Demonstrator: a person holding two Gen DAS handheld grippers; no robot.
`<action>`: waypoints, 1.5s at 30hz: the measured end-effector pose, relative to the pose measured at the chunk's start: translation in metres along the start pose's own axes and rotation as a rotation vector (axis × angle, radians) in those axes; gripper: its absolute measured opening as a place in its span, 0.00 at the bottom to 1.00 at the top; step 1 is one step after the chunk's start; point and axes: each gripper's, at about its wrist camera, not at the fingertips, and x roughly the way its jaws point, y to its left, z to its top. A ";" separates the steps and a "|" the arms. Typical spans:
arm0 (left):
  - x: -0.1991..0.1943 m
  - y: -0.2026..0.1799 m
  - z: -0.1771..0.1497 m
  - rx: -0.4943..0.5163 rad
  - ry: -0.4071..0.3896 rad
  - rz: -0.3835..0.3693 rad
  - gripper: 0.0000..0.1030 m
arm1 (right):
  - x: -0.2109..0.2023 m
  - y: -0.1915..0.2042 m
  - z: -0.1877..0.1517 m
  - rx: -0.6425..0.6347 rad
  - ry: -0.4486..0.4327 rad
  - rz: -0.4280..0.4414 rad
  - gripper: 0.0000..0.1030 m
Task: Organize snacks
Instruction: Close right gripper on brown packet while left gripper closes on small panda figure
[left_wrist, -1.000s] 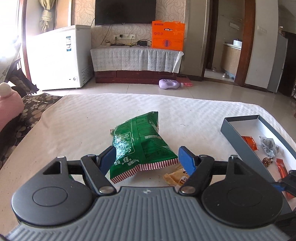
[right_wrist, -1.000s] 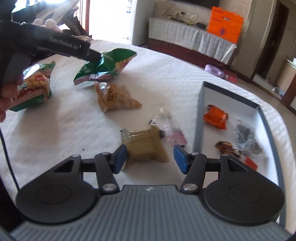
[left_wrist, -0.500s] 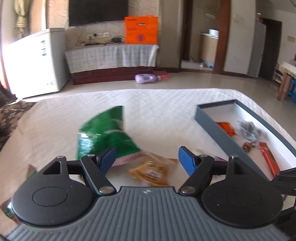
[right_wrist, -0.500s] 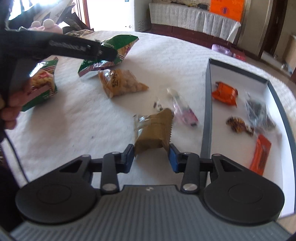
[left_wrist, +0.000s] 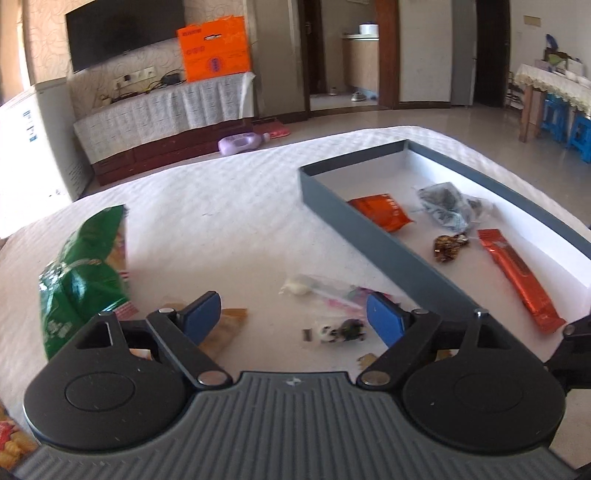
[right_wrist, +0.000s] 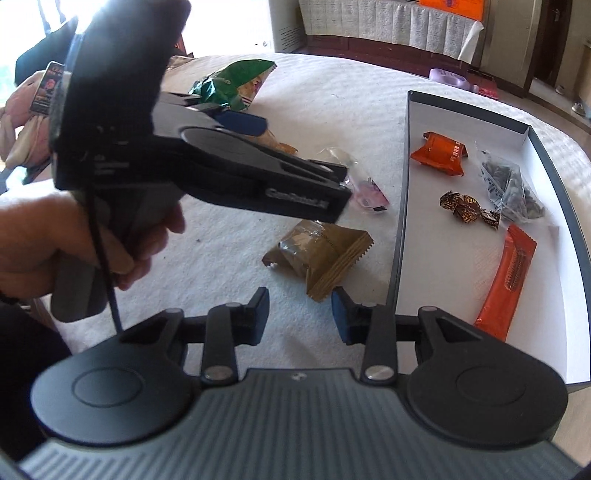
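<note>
A grey box with a white floor (left_wrist: 373, 236) (right_wrist: 402, 177) lies on the white bed at the right. It holds an orange packet (right_wrist: 441, 152), a dark clear bag (right_wrist: 511, 188), a brown candy (right_wrist: 465, 209) and a long orange bar (right_wrist: 511, 273). My left gripper (left_wrist: 293, 319) is open above a small black-and-white candy (left_wrist: 338, 331) and a pink clear wrapper (left_wrist: 332, 291). My right gripper (right_wrist: 298, 315) is open, just short of a brown snack packet (right_wrist: 323, 254) lying on the bed.
A green chip bag (left_wrist: 79, 273) (right_wrist: 231, 83) lies at the left, a yellow-brown snack bag (left_wrist: 221, 328) beside it. The left gripper's body and the hand (right_wrist: 55, 236) holding it fill the left of the right wrist view. The bed's edge is near.
My left gripper swung right, from the green bag toward the small candies near the box. My right gripper had closed on the brown packet, which now lies loose with the jaws open behind it.
</note>
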 end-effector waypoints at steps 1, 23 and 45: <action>0.002 -0.003 -0.001 0.014 0.004 -0.010 0.86 | 0.000 0.000 0.000 -0.005 0.004 0.006 0.39; -0.009 0.048 -0.026 -0.075 0.024 -0.083 0.15 | 0.007 0.005 0.010 0.046 -0.059 -0.063 0.61; 0.011 0.069 -0.023 -0.170 0.061 -0.027 0.78 | 0.018 0.013 0.015 0.012 -0.071 -0.082 0.41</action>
